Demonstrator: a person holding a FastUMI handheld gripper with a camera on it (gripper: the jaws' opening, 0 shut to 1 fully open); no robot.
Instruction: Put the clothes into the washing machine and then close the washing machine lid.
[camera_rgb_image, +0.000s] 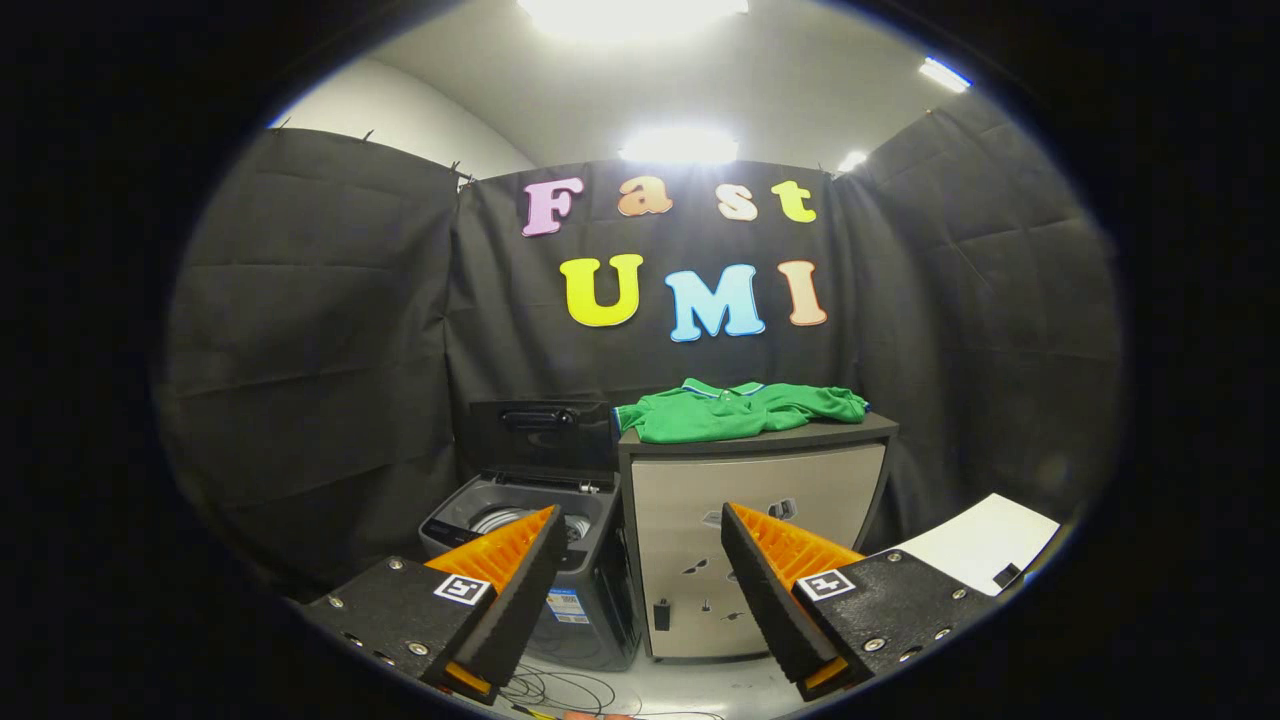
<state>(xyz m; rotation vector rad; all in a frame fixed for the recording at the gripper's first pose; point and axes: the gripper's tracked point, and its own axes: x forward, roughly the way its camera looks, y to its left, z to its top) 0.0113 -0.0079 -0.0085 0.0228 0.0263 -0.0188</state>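
Claw (640, 560) fingers are held apart and empty, well short of the green shirt (740, 410) on the cabinet (755, 540); bunched cloth should be pinched before the open washing machine (540, 540) is approached.

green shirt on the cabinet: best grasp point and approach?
Judging by its pose, pinch the bunched front edge of the green shirt, coming in from the front and slightly above. It lies crumpled on the cabinet top, its fold overhanging the near-left corner. The gripper is open, well short of it.
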